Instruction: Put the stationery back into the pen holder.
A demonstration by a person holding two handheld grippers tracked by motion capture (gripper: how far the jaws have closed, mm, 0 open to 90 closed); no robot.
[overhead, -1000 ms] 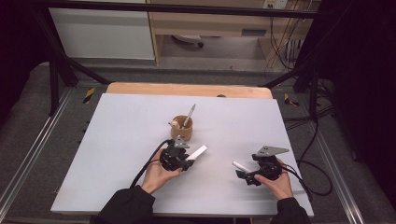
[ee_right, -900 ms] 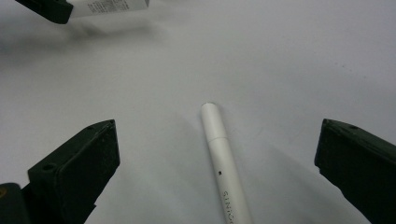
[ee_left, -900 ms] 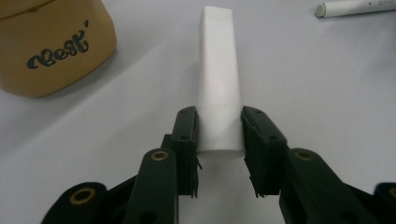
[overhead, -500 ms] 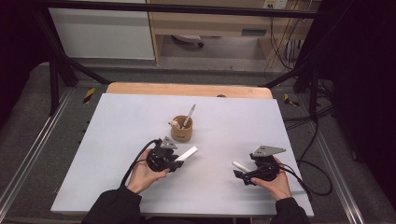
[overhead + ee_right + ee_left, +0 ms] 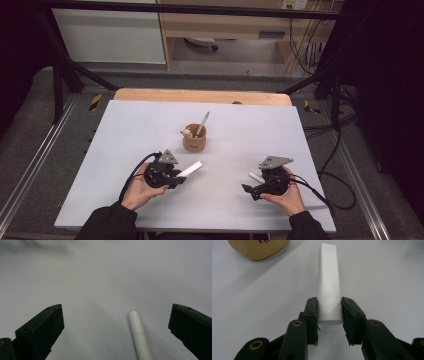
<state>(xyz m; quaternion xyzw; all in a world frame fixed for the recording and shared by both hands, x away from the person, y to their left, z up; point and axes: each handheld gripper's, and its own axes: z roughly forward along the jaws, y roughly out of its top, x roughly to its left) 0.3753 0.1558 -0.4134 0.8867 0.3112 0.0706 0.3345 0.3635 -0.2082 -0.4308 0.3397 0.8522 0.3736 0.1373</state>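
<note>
The white tube (image 5: pixel 329 282) is clamped at its capped end between the jaws of the left gripper (image 5: pixel 176 176), its flat end pointing out above the desk (image 5: pixel 125 125) toward the wooden cup (image 5: pixel 194 138), which holds a pen-like stick and stands near, not touching. The right gripper (image 5: pixel 116 322), well apart on the desk's right side, has its jaws spread wide, with a slim white pen (image 5: pixel 138 336) lying on the desk between them, untouched.
</note>
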